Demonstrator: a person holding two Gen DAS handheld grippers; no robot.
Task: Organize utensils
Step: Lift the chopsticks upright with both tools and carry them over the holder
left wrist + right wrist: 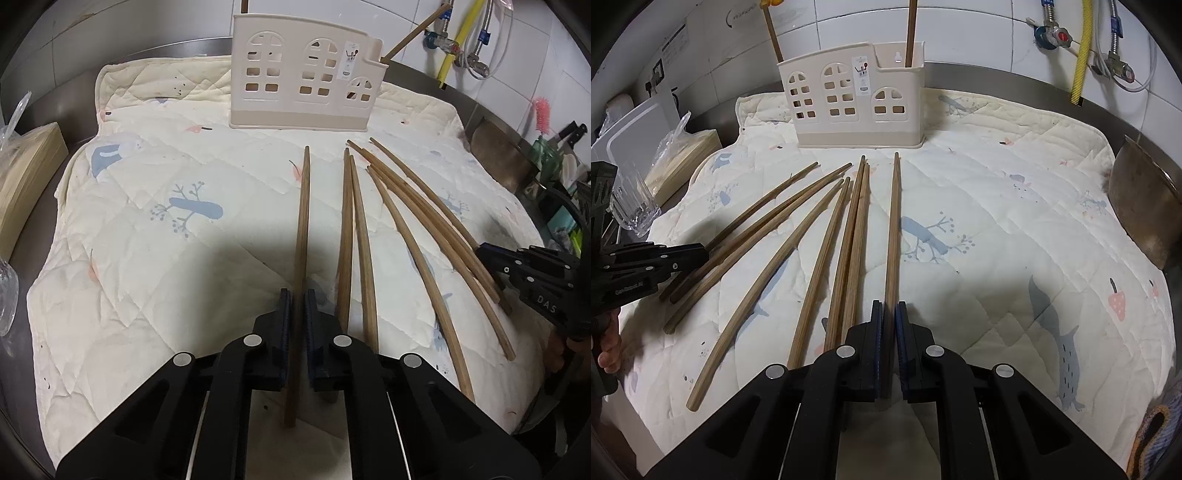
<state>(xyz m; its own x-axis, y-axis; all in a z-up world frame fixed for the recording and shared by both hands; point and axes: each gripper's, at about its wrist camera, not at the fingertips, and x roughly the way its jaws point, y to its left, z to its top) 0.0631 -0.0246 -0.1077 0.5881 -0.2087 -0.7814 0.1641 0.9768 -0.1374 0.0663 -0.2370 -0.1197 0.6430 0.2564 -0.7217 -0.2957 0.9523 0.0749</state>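
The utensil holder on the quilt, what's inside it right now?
Two wooden sticks stand in the cream utensil holder: one in its right end section, one at its left end. Their lower ends are hidden behind the walls, so anything shorter inside cannot be seen.

Upright chopsticks (pixel 911 33) in holder (pixel 857 99) cut off above.

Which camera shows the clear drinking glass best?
The right wrist view: the drinking glass stands at its left edge beside the quilted mat, ribbed sides plainly visible. The left wrist view shows no glass at all.
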